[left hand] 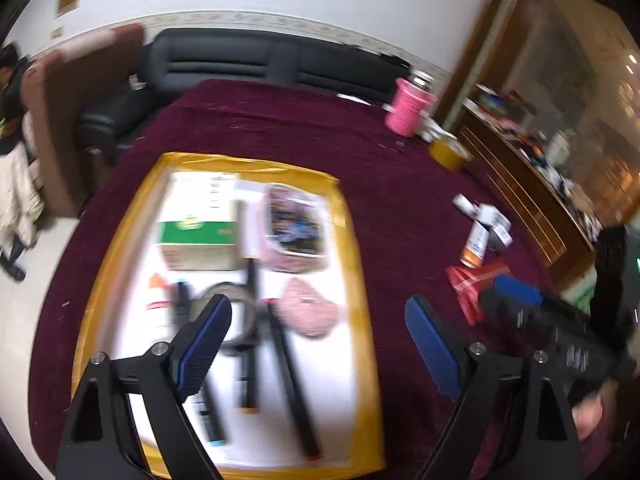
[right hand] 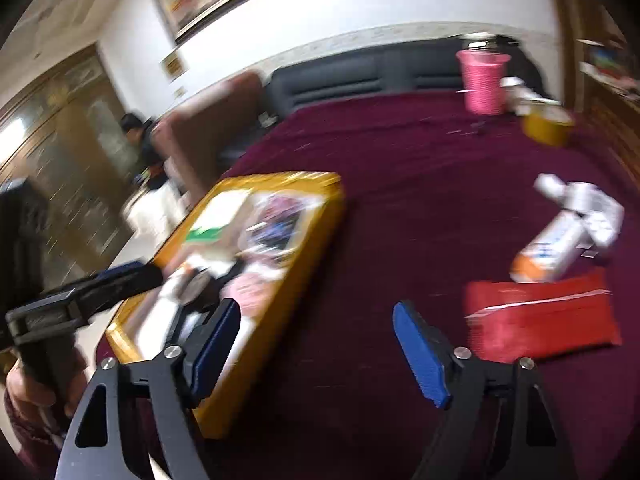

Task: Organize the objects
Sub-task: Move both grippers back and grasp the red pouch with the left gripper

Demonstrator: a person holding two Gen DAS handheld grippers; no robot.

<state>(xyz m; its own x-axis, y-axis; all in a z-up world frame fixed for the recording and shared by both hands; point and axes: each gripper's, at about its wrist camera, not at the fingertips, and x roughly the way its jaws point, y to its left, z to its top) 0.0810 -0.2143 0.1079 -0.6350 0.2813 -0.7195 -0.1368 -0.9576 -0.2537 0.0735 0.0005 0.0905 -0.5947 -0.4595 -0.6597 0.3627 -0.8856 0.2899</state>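
A yellow-rimmed tray (left hand: 360,248) lies on the maroon cloth and holds a green and white box (left hand: 198,228), a pink case (left hand: 296,228), a pink pouch (left hand: 308,312), a tape roll (left hand: 240,300) and several pens (left hand: 292,380). My left gripper (left hand: 320,344) is open and empty above the tray's near half. My right gripper (right hand: 316,344) is open and empty over bare cloth, right of the tray (right hand: 304,264). A red packet (right hand: 540,316), an orange and white bottle (right hand: 548,248) and a small white box (right hand: 596,212) lie to its right. The frames are blurred.
A pink woven cup (left hand: 408,108) and a yellow tape roll (left hand: 450,152) stand at the table's far right. A black sofa (left hand: 248,60) and brown chair (left hand: 60,120) stand behind the table. A wooden cabinet (left hand: 532,184) is on the right. A person (right hand: 140,140) sits at the back.
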